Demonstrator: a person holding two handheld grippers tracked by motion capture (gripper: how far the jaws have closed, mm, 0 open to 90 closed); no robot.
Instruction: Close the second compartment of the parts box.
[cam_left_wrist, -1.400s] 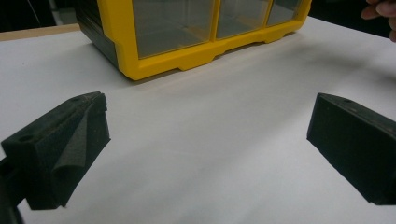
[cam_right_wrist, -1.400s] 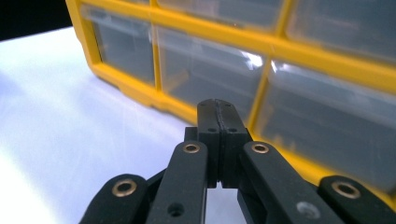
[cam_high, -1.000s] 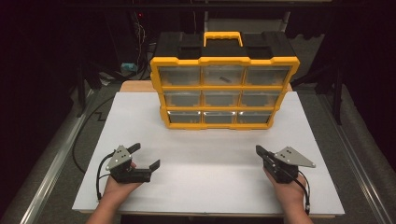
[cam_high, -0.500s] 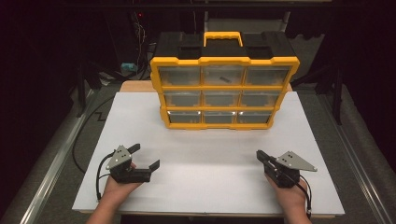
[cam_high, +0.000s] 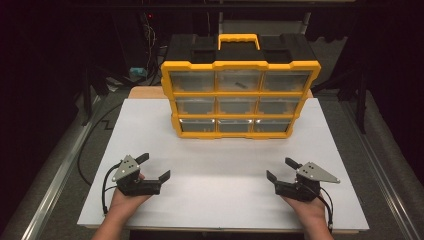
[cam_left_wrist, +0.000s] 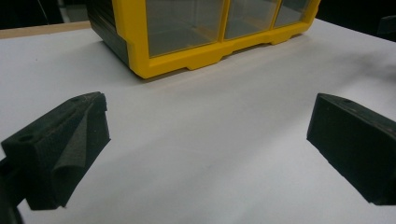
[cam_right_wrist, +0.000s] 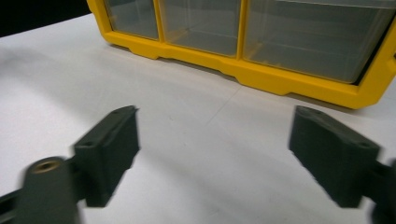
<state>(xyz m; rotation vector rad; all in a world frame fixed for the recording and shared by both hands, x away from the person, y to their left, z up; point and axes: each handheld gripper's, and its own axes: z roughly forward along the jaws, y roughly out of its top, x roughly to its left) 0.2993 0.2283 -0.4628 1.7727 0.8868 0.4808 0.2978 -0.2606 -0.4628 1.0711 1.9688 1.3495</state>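
I'm at the start; left gripper (cam_high: 153, 167) apart, right gripper (cam_high: 283, 169) just opened, both empty; next, reach the drawer box (cam_high: 239, 95) at upper centre.

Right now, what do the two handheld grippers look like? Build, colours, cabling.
Both are black two-jaw units. The left gripper and right gripper each carry a grey three-cornered plate with small holes on top, and a black cable loops from each back by the wrist. Close up, the jaws are blocky matte black pads with angled faces. No sleeves show on the forearms.

Looking down and forward from above the near table (cam_high: 150, 125) edge. Riding low and close over the white top, both facing the yellow drawer cabinet (cam_high: 240, 97), shared by all three
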